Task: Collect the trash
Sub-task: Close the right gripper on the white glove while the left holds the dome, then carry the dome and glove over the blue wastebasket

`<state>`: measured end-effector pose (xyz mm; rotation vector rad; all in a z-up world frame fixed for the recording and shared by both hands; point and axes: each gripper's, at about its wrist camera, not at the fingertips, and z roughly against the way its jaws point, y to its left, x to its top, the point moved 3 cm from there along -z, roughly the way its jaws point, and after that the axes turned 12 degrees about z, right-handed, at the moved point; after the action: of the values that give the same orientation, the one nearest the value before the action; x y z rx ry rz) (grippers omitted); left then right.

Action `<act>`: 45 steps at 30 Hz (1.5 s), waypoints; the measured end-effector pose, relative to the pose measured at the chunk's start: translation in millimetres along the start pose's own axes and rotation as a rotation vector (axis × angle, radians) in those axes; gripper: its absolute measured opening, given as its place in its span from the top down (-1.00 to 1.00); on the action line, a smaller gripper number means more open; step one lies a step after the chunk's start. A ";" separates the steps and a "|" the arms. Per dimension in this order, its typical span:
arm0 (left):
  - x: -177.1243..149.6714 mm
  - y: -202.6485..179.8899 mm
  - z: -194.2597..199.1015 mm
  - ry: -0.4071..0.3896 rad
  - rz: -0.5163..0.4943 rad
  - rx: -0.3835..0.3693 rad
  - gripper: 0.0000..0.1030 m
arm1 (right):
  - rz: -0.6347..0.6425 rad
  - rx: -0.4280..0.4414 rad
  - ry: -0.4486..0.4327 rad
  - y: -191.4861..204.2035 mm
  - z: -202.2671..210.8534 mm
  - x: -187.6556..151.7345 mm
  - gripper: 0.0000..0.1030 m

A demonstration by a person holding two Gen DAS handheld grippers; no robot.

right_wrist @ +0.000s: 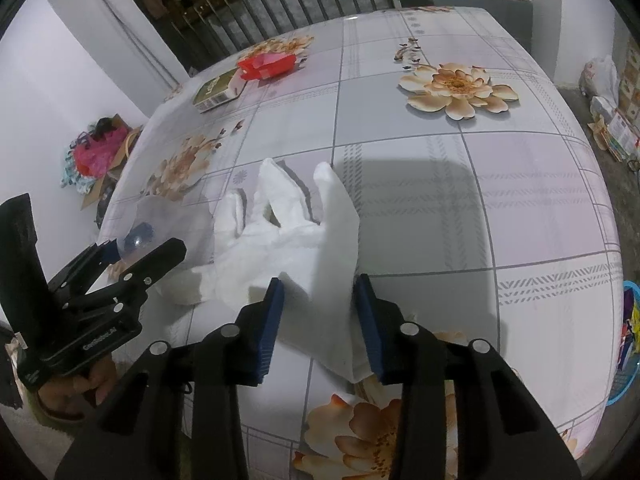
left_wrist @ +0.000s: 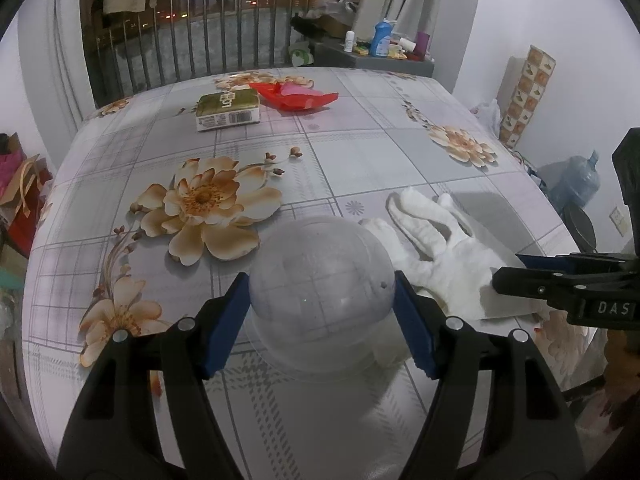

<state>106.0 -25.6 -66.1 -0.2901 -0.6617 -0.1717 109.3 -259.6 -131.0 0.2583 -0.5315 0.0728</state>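
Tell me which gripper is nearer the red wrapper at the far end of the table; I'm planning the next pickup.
Left, slightly. The left gripper is clamped on a clear dome lid, the red wrapper ahead and slightly left. The right gripper straddles the white glove, farther away.

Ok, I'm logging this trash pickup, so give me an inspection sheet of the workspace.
Surface: floral tablecloth over the table.
Job's things: clear plastic dome; white glove lying flat.
Clutter: green box, red wrapper at the far edge.
Grippers: left gripper shut on the dome; right gripper straddles the glove's cuff, grip unclear.
Cables: nothing seen.
Surroundings: window bars, water jug, shelf of bottles.
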 end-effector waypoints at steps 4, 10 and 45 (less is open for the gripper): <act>1.5 -0.4 2.0 -0.012 -0.001 0.005 -0.29 | -0.013 -0.008 -0.001 -2.6 0.0 -0.8 0.45; 2.7 -0.7 3.8 -0.020 -0.002 0.006 -0.29 | -0.003 -0.023 0.001 -2.0 -0.5 -0.8 0.58; 10.3 -7.1 38.4 -0.116 -0.006 0.031 -0.29 | -0.126 0.032 -0.203 -31.2 64.9 7.4 0.86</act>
<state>90.0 -20.8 -29.3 -0.2700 -0.7791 -0.1509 88.0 -306.6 -80.4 0.3315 -0.7148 -0.0683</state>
